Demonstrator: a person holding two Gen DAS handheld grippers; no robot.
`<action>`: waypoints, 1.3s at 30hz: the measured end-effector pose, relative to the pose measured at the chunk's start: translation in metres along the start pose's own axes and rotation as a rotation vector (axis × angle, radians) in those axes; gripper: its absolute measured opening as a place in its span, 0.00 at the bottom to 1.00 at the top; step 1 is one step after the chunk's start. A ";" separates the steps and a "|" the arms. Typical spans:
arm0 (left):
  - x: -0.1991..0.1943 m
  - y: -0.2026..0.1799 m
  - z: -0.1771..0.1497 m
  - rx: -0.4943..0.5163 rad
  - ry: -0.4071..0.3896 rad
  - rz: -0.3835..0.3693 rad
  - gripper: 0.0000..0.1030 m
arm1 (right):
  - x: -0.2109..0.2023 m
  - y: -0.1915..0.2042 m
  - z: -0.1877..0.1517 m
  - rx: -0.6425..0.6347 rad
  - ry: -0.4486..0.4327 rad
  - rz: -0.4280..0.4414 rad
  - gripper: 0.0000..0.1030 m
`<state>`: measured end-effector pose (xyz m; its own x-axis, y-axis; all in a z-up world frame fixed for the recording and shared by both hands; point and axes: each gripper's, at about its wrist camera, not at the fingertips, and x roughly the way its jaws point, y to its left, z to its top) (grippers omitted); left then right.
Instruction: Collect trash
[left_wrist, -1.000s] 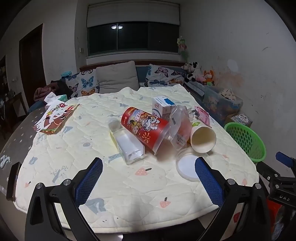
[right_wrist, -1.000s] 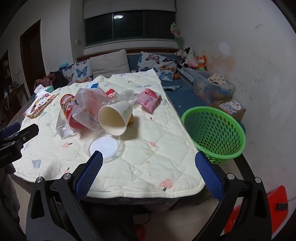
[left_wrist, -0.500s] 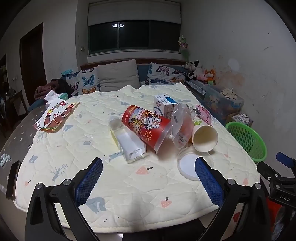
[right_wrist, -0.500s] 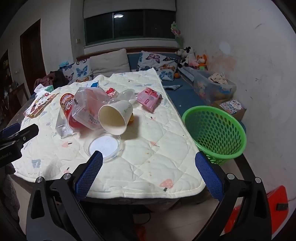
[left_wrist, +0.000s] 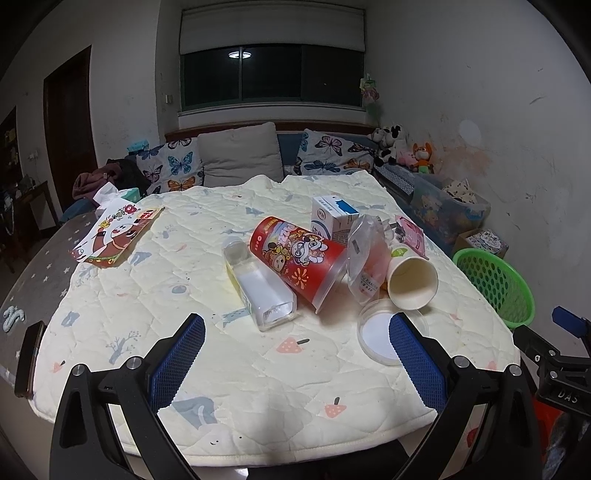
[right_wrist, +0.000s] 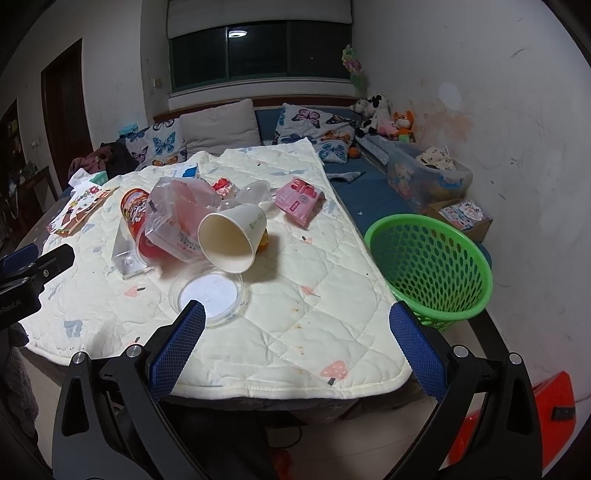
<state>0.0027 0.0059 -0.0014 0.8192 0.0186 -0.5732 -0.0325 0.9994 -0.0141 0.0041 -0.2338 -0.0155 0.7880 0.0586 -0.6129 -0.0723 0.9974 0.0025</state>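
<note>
Both tongs, the left tongs (left_wrist: 295, 354) and right tongs (right_wrist: 295, 350), hang spread wide and empty, having crept only slightly nearer the desk (right_wrist: 314, 325). Nothing is collected yet: the paper cup (right_wrist: 231, 240) lies at eleven o'clock of the right tongs, the green basket (right_wrist: 430, 269) at two o'clock.

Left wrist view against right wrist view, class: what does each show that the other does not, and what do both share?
Only the left wrist view shows the whole white and blue milk carton standing behind the red snack tube.

Only the right wrist view shows the inside of the green basket, which looks empty, and the small red wrapper behind the clear bag.

Both show the paper cup lying on its side, the round lid, the pink packet and wide-open blue tongs.
</note>
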 end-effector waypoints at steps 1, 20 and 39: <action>0.000 0.000 0.000 -0.001 0.000 0.001 0.94 | 0.000 0.000 0.000 0.000 -0.001 -0.002 0.96; 0.001 0.002 0.006 -0.008 0.000 0.008 0.94 | 0.001 0.002 0.003 -0.004 0.000 0.004 0.96; 0.004 0.005 0.006 -0.010 0.001 0.015 0.94 | 0.006 0.006 0.002 -0.009 0.007 0.013 0.96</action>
<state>0.0094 0.0112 0.0007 0.8181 0.0339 -0.5740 -0.0510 0.9986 -0.0137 0.0098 -0.2278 -0.0176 0.7829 0.0713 -0.6180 -0.0883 0.9961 0.0031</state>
